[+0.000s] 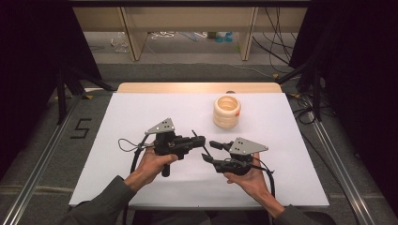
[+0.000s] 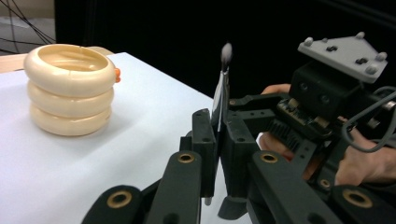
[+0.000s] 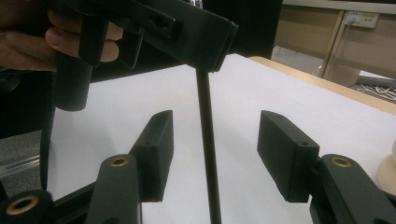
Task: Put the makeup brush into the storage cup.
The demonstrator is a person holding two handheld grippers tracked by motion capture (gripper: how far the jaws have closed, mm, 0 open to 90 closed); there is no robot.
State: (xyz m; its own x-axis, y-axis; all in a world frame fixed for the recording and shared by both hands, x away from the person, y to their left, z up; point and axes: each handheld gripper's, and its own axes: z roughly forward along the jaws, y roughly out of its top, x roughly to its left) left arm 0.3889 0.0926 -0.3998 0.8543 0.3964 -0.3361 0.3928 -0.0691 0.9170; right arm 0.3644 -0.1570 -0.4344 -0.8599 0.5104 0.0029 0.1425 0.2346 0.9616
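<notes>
A thin black brush with a grey tuft stands upright, and my left gripper is shut on its handle. In the high view that gripper points right at mid-table. My right gripper faces it from the right, open. The brush handle passes between the right gripper's two pads and touches neither. In the right gripper view the left gripper clamps the handle from above. A cream holder of three stacked rings stands behind both grippers, also in the left gripper view.
A white sheet covers the table, with a wooden edge at the far side. Metal rails run along both sides. Cables and wooden furniture legs lie beyond the table.
</notes>
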